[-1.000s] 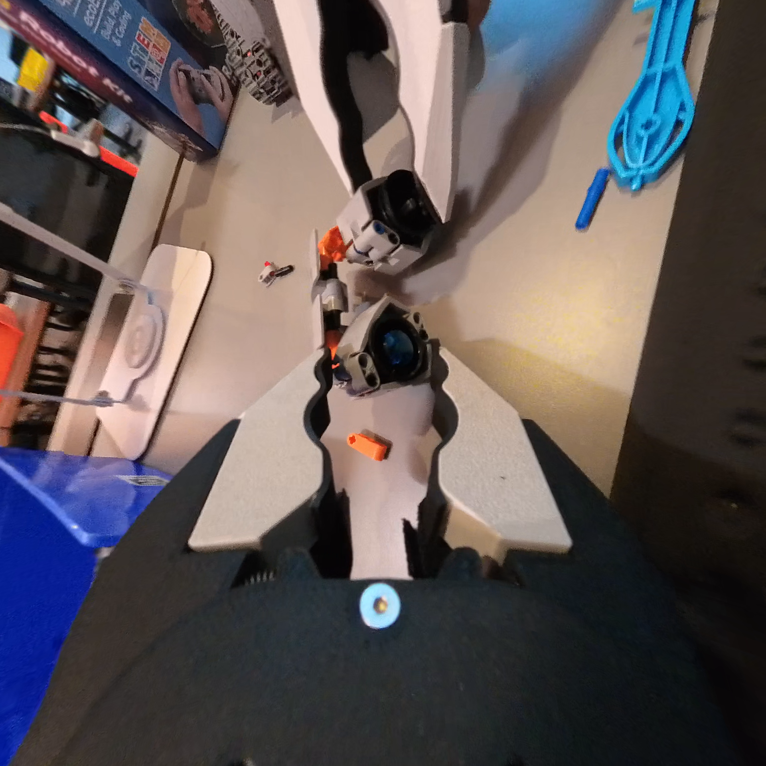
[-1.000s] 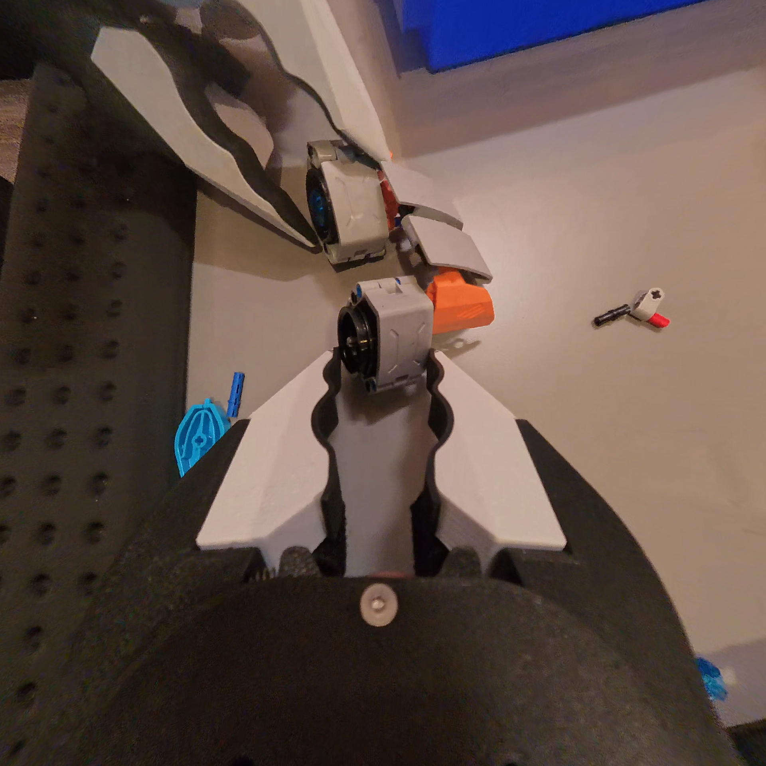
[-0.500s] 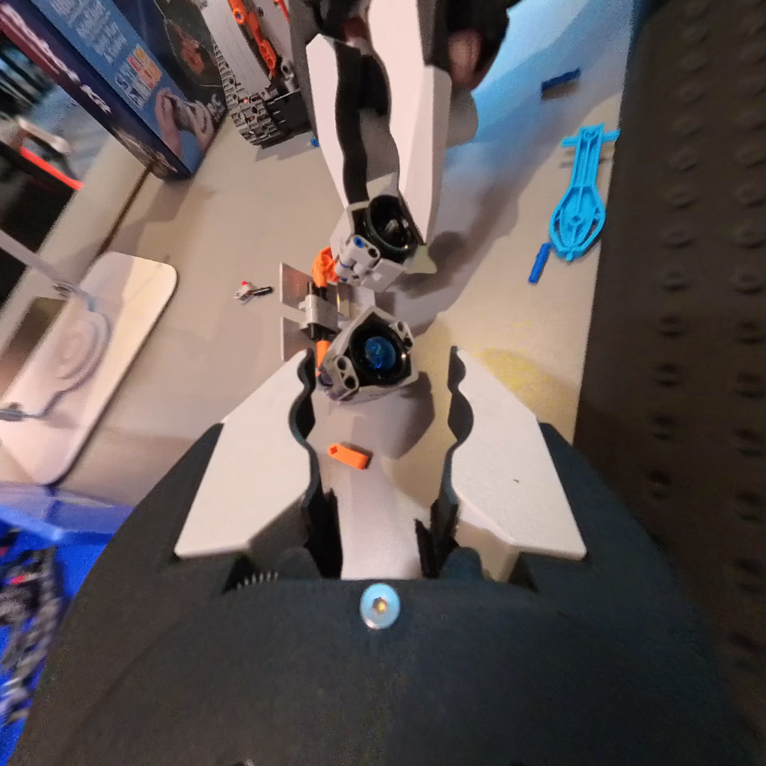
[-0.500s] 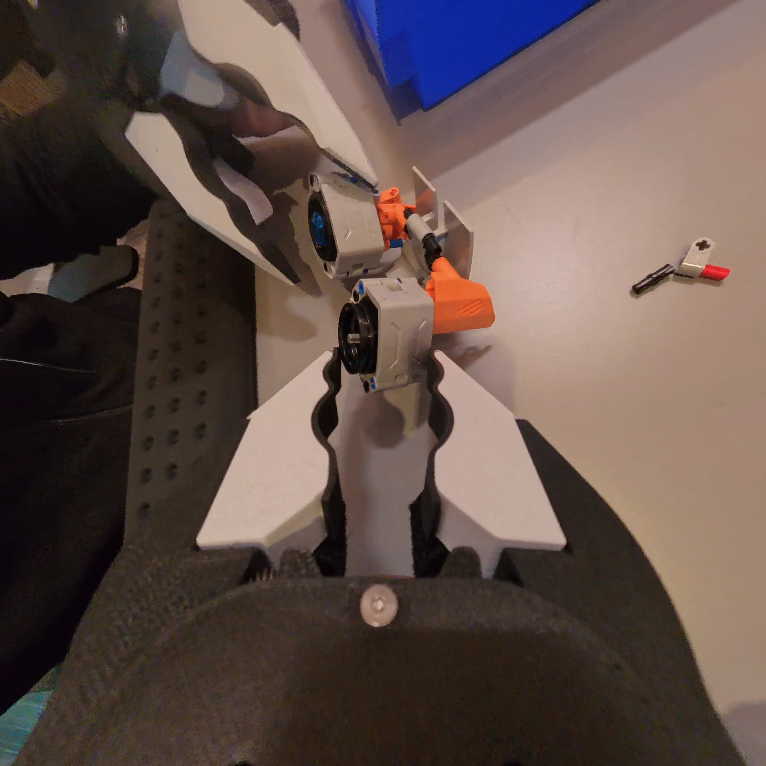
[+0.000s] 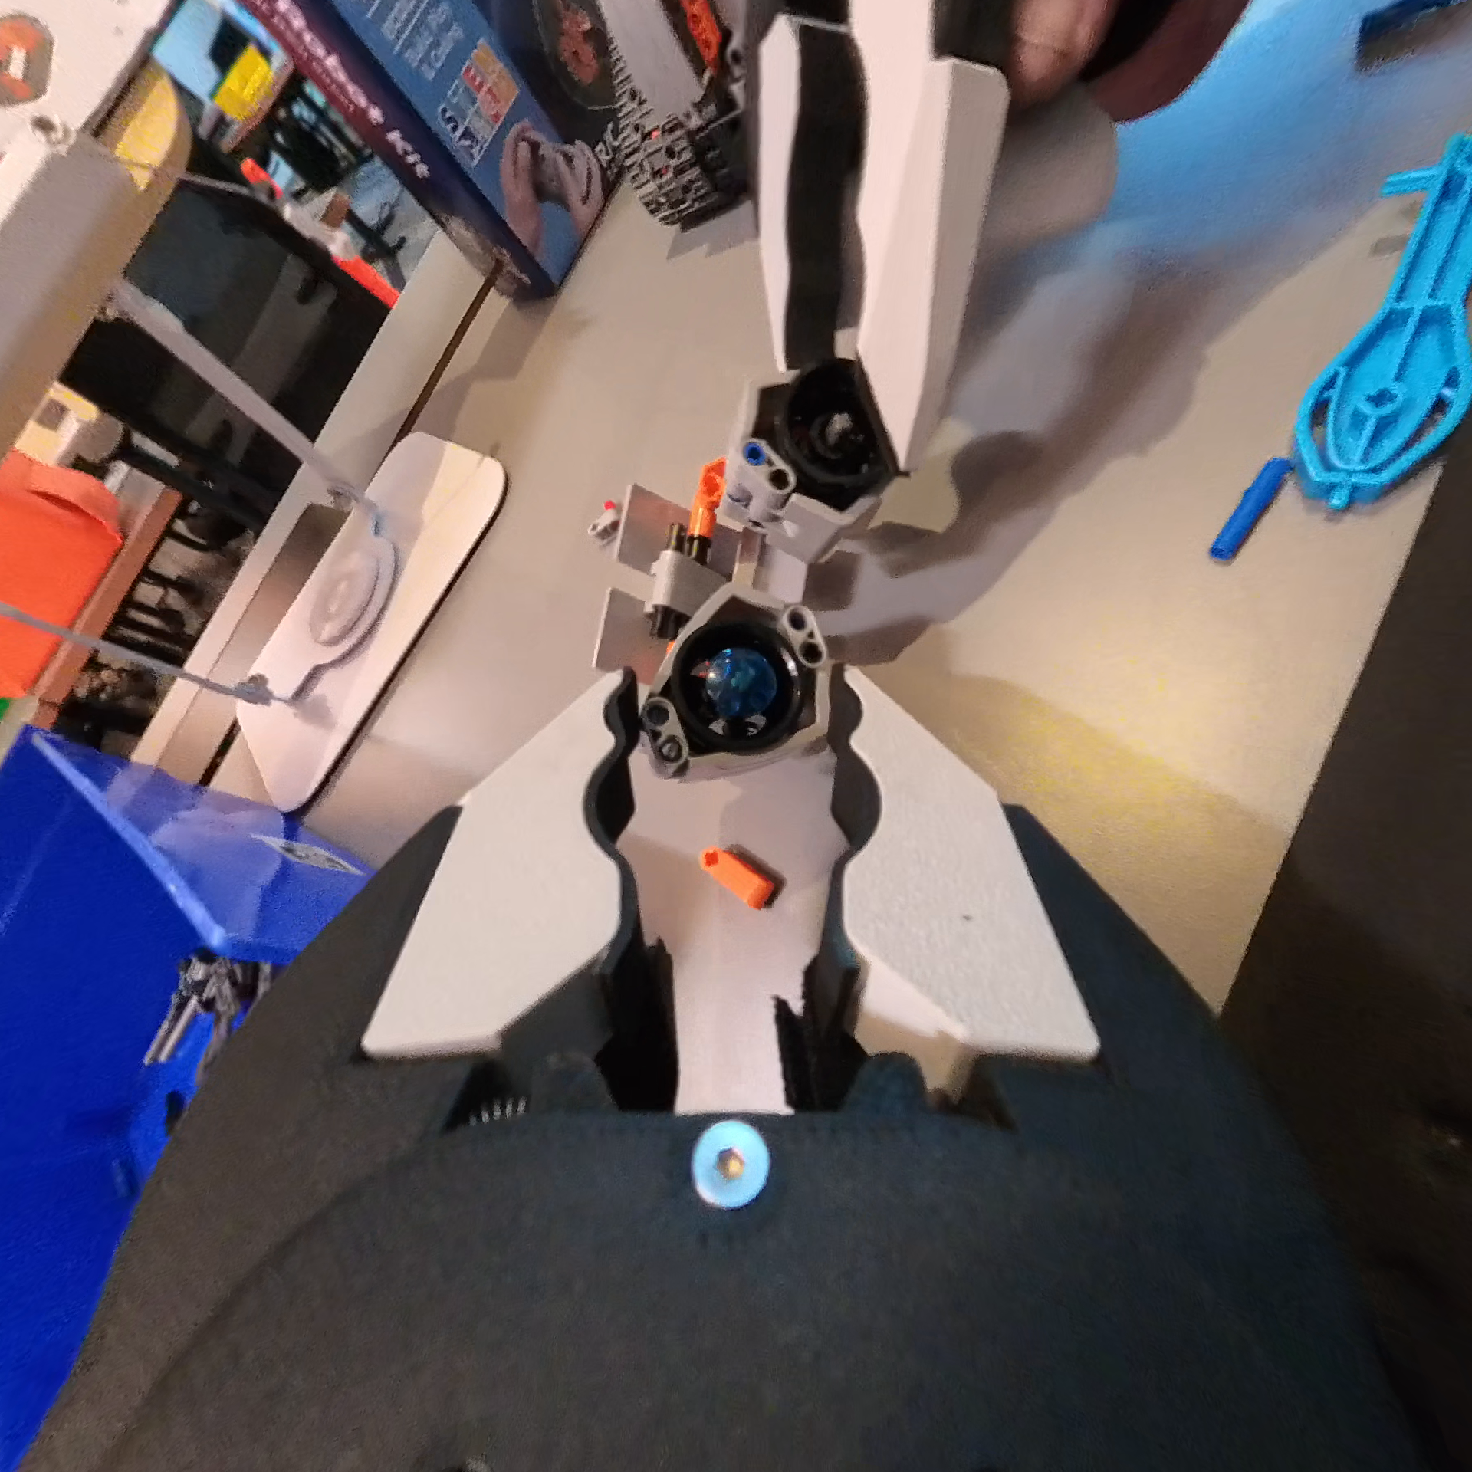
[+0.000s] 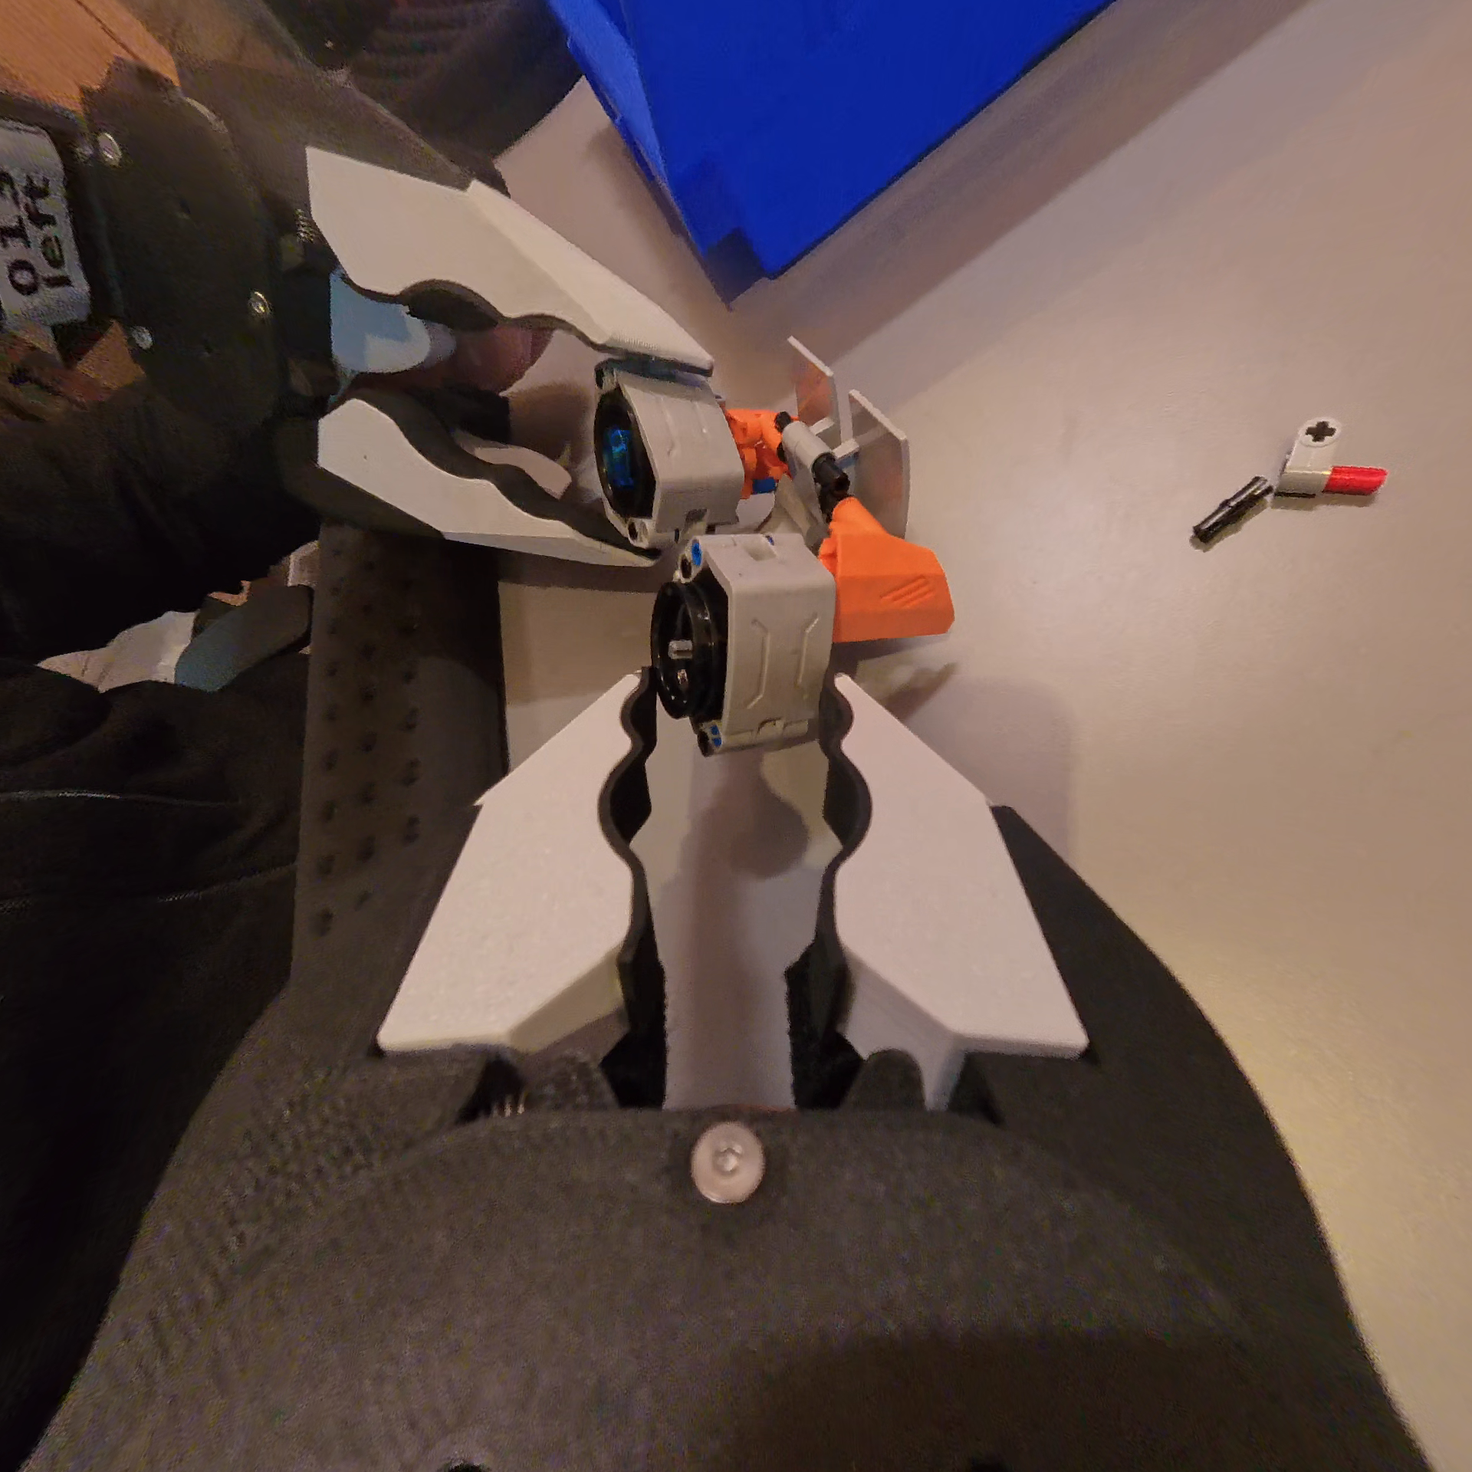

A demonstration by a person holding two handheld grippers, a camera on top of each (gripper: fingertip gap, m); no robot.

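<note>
A: Tool states?
B: Left tool (image 5: 737, 709) clamped the blue-lens module (image 5: 737, 693); right tool (image 6: 737, 701) clamped the black-hub module (image 6: 749, 641) — both above the desk (image 6: 1195, 717).
A: Risk?
B: Likely the linking orange joint (image 6: 753, 446) separating — uneven pull.

surface: beige tabletop (image 6: 1195, 796) | lying on it: small orange peg (image 5: 739, 877) – light-blue plastic frame (image 5: 1386, 398) with blue pin (image 5: 1246, 510) just beside it | grey connector with red and black pins (image 6: 1306, 470) sitting well apart | blue bin (image 6: 796, 103) standing at the edge
</note>
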